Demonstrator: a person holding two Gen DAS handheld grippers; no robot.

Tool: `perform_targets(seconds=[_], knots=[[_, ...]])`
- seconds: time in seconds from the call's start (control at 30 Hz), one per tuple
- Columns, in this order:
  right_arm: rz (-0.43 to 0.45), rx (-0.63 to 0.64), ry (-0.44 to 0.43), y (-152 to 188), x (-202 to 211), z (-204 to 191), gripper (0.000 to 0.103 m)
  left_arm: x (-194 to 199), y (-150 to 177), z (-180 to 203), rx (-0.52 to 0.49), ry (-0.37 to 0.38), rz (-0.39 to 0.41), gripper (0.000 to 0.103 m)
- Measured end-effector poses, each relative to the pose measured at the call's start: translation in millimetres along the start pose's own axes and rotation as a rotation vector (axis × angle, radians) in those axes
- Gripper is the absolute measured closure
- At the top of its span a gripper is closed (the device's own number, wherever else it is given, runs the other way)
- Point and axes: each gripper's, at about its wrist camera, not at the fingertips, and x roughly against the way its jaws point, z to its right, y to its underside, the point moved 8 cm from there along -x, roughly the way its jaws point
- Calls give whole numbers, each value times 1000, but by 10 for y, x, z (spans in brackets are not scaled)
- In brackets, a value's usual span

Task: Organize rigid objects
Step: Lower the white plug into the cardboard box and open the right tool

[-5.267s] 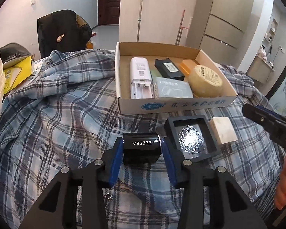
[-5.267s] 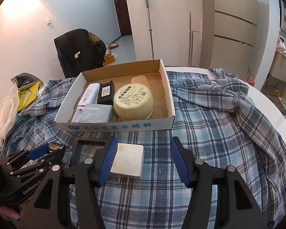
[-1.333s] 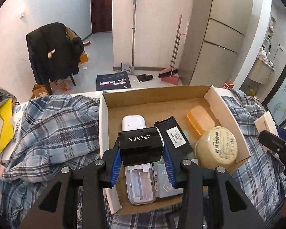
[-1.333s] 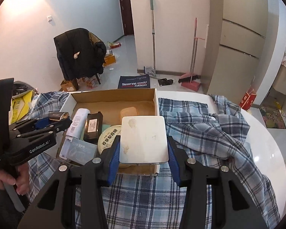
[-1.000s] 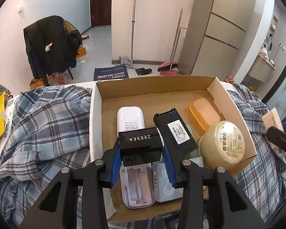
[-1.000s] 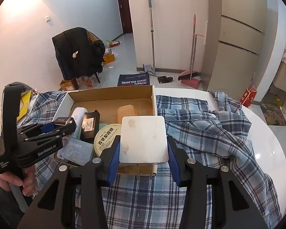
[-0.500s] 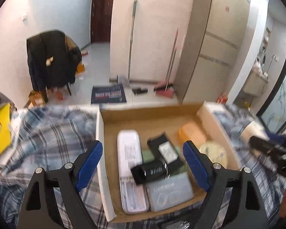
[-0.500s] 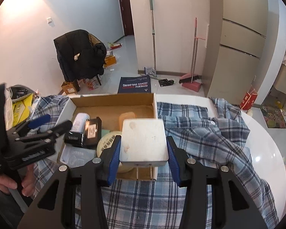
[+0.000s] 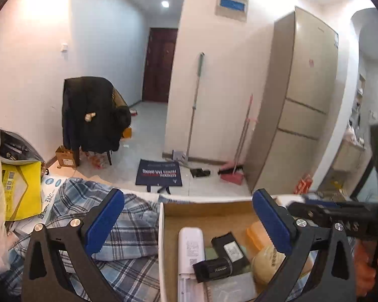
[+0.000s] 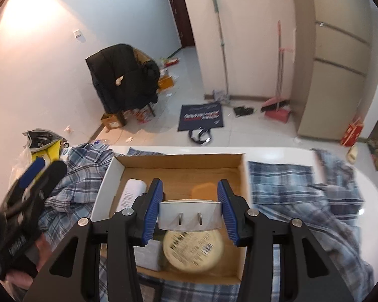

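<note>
A cardboard box (image 9: 206,211) lies on a plaid cloth. In it are a white device (image 9: 190,249), a black battery pack (image 9: 230,248), an orange block (image 9: 257,232), a round yellow tub (image 9: 267,264) and the black ZEESEA case (image 9: 214,268), which lies free across them. My left gripper (image 9: 189,219) hangs above the box, its jaws opening wide with nothing between them. My right gripper (image 10: 189,196) is shut on a white plug adapter (image 10: 189,216), prongs toward the camera, held over the round tub (image 10: 192,251) inside the box (image 10: 179,154).
The plaid shirt (image 10: 302,193) covers a white table (image 10: 277,152). A yellow bag (image 9: 20,188) sits at the far left. Beyond the table are a chair with a black coat (image 10: 123,80), a mop, a broom and a fridge (image 9: 302,105).
My left gripper let go of the black ZEESEA case, which now lies in the box, then opened wide, rose and tilted up. My right gripper carried the adapter over the box.
</note>
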Motion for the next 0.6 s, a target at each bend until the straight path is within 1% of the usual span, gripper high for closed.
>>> perform_targets(seconds=[0.1, 0.23, 0.43, 0.53, 0.6], knots=[[-40, -12, -5, 45, -226, -37, 59, -34, 20, -86, 11, -17, 4, 0], [-85, -17, -1, 120, -487, -68, 59, -55, 50, -154, 29, -20, -3, 0], [-109, 9, -8, 188, -606, -159, 59, -89, 63, -201, 47, -21, -9, 0], [-115, 17, 6, 193, -643, -168, 59, -108, 75, -211, 46, -20, -14, 0], [-136, 12, 17, 216, -688, -128, 59, -109, 76, -200, 41, -21, -16, 0]])
